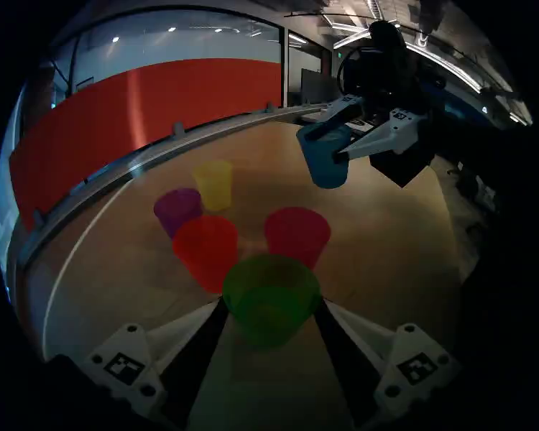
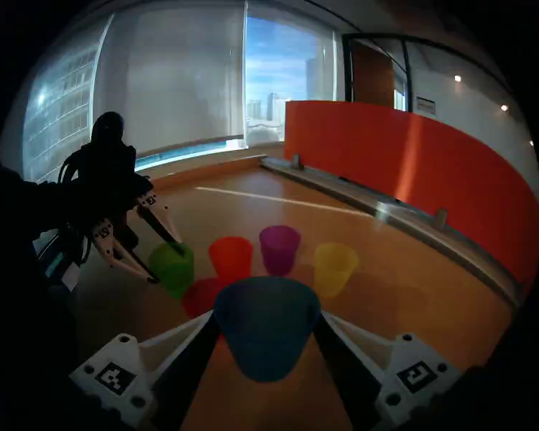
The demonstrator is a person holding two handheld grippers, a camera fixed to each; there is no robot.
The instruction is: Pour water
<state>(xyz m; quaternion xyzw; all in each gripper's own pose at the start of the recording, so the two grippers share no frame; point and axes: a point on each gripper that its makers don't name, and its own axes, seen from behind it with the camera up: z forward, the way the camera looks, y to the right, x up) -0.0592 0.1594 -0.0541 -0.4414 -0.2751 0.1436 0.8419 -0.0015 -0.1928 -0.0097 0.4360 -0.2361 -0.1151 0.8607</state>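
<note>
A: Where's the blue cup [image 2: 267,337]?
B: Upright, clamped in my right gripper [image 2: 267,316], raised far-right of the green cup [image 1: 271,294]; my left gripper [image 1: 270,303] clamps that one low. I'd tip blue leftward.

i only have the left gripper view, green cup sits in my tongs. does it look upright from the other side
Observer: Yes. In the right gripper view the green cup looks upright between the left tongs.
Operator: whats behind me
Observer: A big window with city towers outside.
Operator: and the other cup, seated ok
Observer: The blue cup sits mouth up, with both fingers of the right tongs against its sides.
</note>
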